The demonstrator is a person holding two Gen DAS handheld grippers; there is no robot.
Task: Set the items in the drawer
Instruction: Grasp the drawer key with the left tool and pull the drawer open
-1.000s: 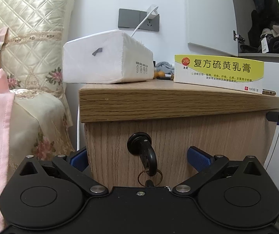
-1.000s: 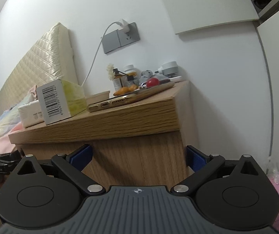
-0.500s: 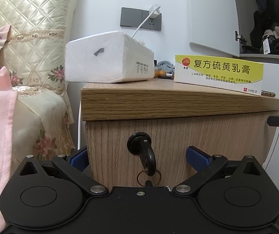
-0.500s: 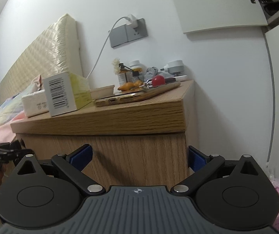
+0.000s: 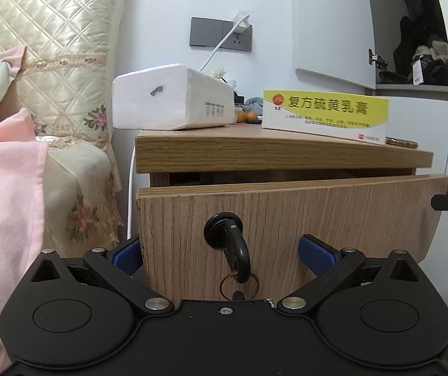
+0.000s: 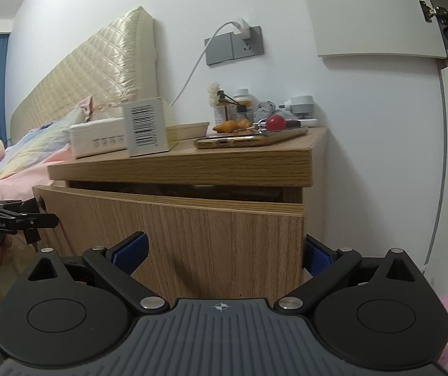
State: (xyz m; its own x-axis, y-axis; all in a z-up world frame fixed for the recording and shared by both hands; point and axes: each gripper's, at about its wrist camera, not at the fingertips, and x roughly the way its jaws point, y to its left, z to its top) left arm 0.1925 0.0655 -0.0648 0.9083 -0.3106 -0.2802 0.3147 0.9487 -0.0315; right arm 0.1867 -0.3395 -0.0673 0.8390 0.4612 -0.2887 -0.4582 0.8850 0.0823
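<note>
Two claws are spread wide at the drawer (image 5: 286, 219), which is pulled slightly out under the worktop (image 5: 280, 156): the left claw (image 5: 224, 252) around its key (image 5: 238, 257), the right claw (image 6: 224, 247) across its right end. One yellow box (image 5: 324, 116) is set near the worktop's front edge.

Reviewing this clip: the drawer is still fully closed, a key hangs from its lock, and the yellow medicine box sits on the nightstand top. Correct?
Not quite. The drawer is pulled partly open; the left wrist view shows a dark gap under the nightstand top. The key does hang from its lock, and the yellow medicine box sits on top.
</note>
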